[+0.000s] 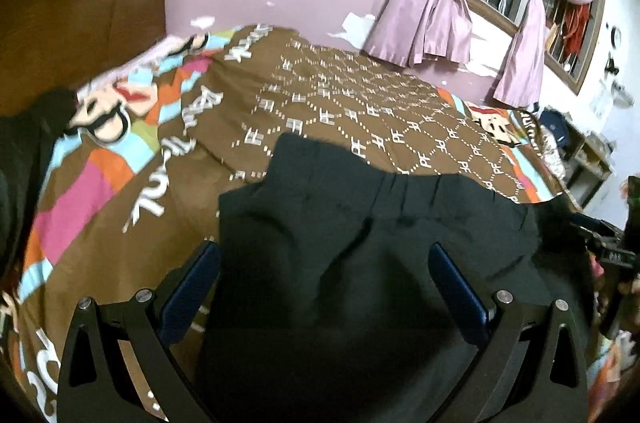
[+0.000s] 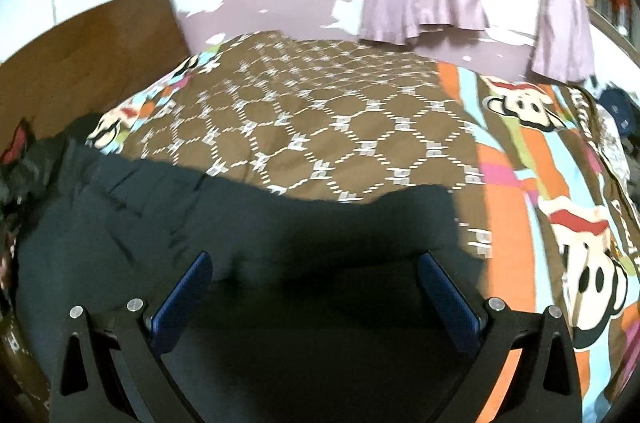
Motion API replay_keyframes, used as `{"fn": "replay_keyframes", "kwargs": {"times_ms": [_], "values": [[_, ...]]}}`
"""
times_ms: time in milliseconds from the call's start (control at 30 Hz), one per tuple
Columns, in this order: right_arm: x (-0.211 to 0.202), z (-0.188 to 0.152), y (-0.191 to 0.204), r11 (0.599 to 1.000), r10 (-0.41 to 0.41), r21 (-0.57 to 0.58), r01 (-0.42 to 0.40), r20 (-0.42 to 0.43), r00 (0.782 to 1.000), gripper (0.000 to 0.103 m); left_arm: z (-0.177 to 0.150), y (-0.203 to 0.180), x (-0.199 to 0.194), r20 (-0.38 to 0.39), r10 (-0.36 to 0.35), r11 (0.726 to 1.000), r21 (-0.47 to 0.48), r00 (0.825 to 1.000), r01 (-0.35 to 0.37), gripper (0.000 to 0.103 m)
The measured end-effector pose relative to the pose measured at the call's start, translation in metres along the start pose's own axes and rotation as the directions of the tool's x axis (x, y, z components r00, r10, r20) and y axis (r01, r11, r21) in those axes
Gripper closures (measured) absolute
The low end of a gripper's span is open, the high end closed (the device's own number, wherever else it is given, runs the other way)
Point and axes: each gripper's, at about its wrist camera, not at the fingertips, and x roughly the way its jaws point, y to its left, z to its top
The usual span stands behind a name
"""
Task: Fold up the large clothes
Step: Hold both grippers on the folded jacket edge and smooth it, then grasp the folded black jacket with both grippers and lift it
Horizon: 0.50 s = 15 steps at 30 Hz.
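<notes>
Garment [image 1: 360, 223] first: in the left wrist view it is a dark, near-black piece of cloth spread on the bedspread [image 1: 320, 95], its near part passing under and between the fingers of the left gripper [image 1: 324, 287]. The far edge of the garment shows small gathers, like an elastic waistband, so it may be trousers or a skirt; I cannot tell which. It lies mostly flat with soft creases, which suits a start of folding. The left gripper stands wide apart, blue ribbed pads [image 1: 196, 283] on either side of the garment and holding nothing; whether the tips touch the cloth is unclear. Beyond the garment the bedspread is brown with a dotted diamond pattern and striped cartoon borders. A mauve curtain [image 1: 432, 3], knotted and glossy, hangs well beyond the garment at a barred window.

In the right wrist view the garment [image 2: 200, 215] fills the lower middle and runs off to the left, matte and limp, with a pleated fold at its far left. The right gripper [image 2: 316, 283] is likewise spread wide over it, gripping nothing. Right of the garment the bedspread [image 2: 320, 111] shows orange, pink and blue stripes with a monkey face. Both grippers seem placed over the near edge so each can pinch a corner and carry it across.
</notes>
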Motion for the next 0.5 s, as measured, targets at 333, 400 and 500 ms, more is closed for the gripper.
{"fn": "replay_keyframes", "kwargs": {"times_ms": [333,400,500], "values": [[-0.024,-0.023,-0.068,0.997,-0.008,0.081,0.015,-0.086,0.996,0.0,-0.016,0.06,0.01,-0.156,-0.205,0.962,-0.214,0.966,0.169,0.001],[-0.019,-0.032,-0.081,0.992,0.001,0.122,0.014,-0.124,0.992,0.0,-0.018,0.066,0.013,-0.163,-0.238,0.947,-0.258,0.957,0.192,0.001],[-0.007,-0.044,-0.094,0.987,0.009,0.159,0.02,-0.179,0.984,0.0,-0.021,0.073,0.021,-0.2,-0.282,0.927,-0.31,0.938,0.213,0.001]]}}
